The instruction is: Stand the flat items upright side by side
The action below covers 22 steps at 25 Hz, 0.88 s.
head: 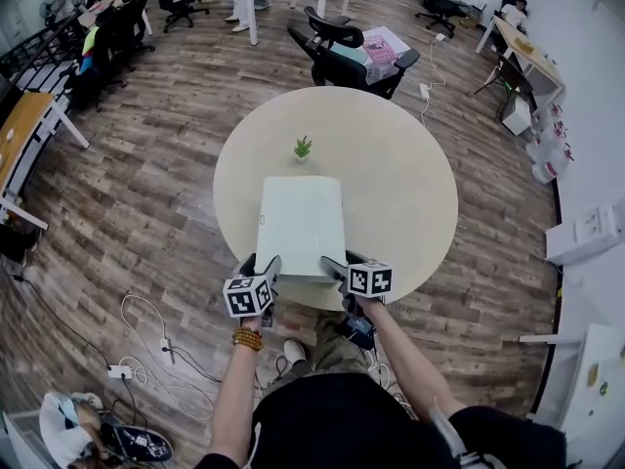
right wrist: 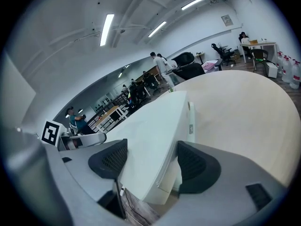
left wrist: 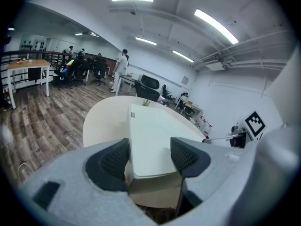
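Observation:
A pale, flat rectangular box (head: 300,225) lies flat on the round beige table (head: 400,184), with its near end at the table's front edge. In the right gripper view it looks like two flat slabs (right wrist: 155,135) stacked. My left gripper (head: 261,264) is at the near left corner and stands open. The corner of the box (left wrist: 150,140) sits between its pads without being pressed. My right gripper (head: 342,264) is at the near right corner, also open. In both gripper views the left gripper (left wrist: 148,157) and right gripper (right wrist: 150,161) straddle the box's edge.
A small potted plant (head: 303,148) stands on the table just beyond the box's far end. Black office chairs (head: 347,57) stand past the table's far side. Cables and a power strip (head: 122,369) lie on the wood floor at my left.

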Tool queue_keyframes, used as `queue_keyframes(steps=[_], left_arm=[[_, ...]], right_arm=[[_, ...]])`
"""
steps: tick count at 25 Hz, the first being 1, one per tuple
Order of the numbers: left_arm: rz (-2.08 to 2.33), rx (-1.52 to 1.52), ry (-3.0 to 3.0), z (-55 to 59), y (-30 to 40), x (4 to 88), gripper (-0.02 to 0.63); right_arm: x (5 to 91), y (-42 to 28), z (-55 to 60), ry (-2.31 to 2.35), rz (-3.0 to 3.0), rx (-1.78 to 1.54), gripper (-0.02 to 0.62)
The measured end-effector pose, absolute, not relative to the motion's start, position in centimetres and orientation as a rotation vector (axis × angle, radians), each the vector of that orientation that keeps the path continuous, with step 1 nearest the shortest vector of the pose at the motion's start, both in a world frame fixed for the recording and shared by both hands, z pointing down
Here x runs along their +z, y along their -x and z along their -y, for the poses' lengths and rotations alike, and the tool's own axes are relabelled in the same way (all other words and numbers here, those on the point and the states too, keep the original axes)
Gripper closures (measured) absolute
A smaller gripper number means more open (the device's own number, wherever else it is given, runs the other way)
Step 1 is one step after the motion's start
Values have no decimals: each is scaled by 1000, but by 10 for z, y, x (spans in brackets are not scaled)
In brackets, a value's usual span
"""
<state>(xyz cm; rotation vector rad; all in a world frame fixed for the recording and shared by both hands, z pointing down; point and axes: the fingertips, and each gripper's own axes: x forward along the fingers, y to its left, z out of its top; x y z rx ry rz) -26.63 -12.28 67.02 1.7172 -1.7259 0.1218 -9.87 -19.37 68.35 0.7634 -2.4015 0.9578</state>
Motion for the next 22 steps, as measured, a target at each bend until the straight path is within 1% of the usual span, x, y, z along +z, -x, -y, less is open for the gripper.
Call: queue_keyframes(steps=[4,7,10,11,12,13,15,16,22], left_arm=[[1707,152,-1727,121,262,678,333],[1704,165,-1732,120,260,683,353],[1702,194,-1753,119,260,687,377],[1700,196,-1766,119,258,686,410],[1698,199,-1779,120,256,685,423],[1695,210,-1792,121,254,684,422],[1696,246,-1814,121,251,681,414],[1698,259,-1823,121,249,679,414],[1720,261,-1865,121,246,663,405]], right_arm=[[695,92,191,-763,2375,947,261],[702,89,190,-773,2358,927,261],[707,86,189,-770,2341,801,267],[708,86,189,-762,2339,719,307],[708,86,188,-749,2339,640,362],[706,87,187,-734,2343,583,361],[702,92,184,-706,2358,546,332],[699,93,183,-698,2366,543,328],[676,102,183,-705,2428,517,328]])
